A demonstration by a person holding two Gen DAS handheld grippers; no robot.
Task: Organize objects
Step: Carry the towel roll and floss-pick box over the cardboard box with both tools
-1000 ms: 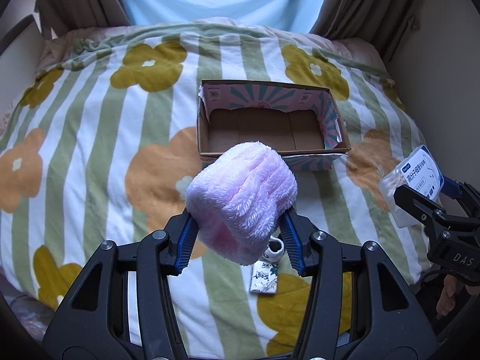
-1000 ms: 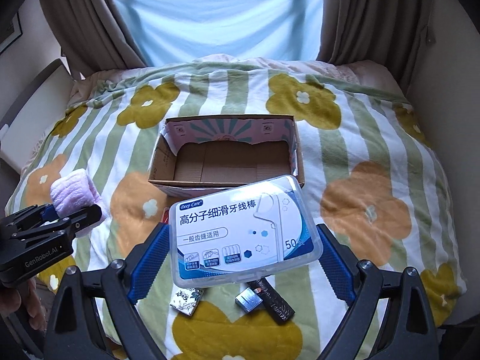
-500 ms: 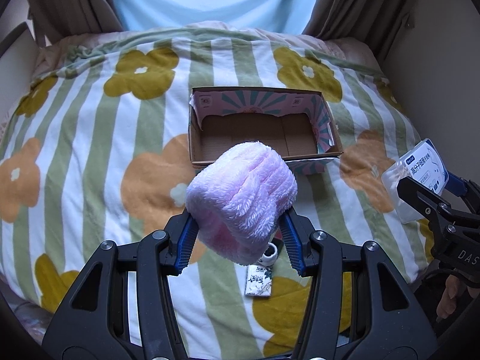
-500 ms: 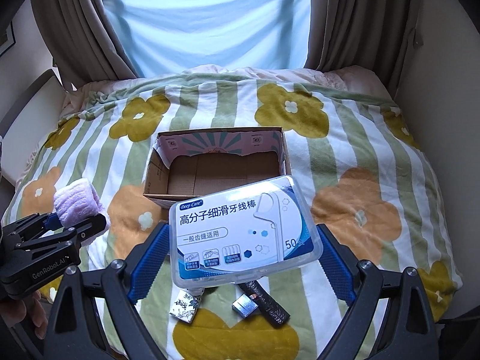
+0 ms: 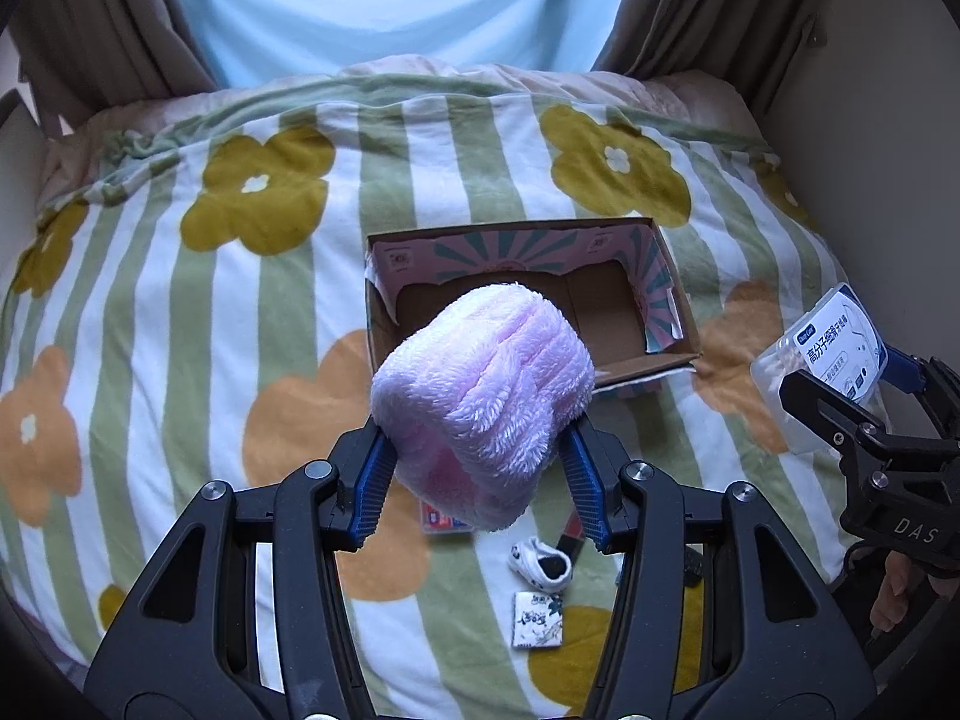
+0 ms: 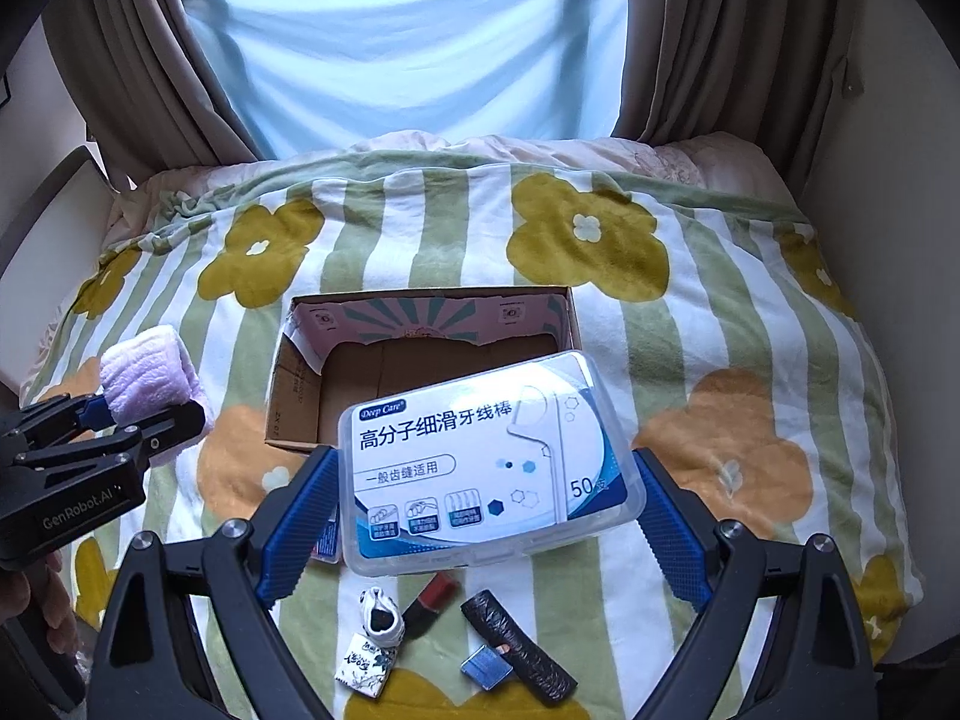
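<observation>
Nearer now, open cardboard box (image 5: 528, 300) lies empty.

Your left gripper (image 5: 480, 480) is clamped on a fluffy pink rolled towel (image 5: 483, 396), held above the flower-patterned striped blanket (image 5: 180, 312). Ahead of its fingers sits the open brown cardboard box (image 5: 675, 312). To its right, your right gripper (image 5: 840, 384) grips a clear plastic floss-pick case (image 5: 834, 342).

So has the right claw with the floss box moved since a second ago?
Yes. The right claw has pulled back and up from the cardboard box, which sits smaller and farther below the floss box.
</observation>
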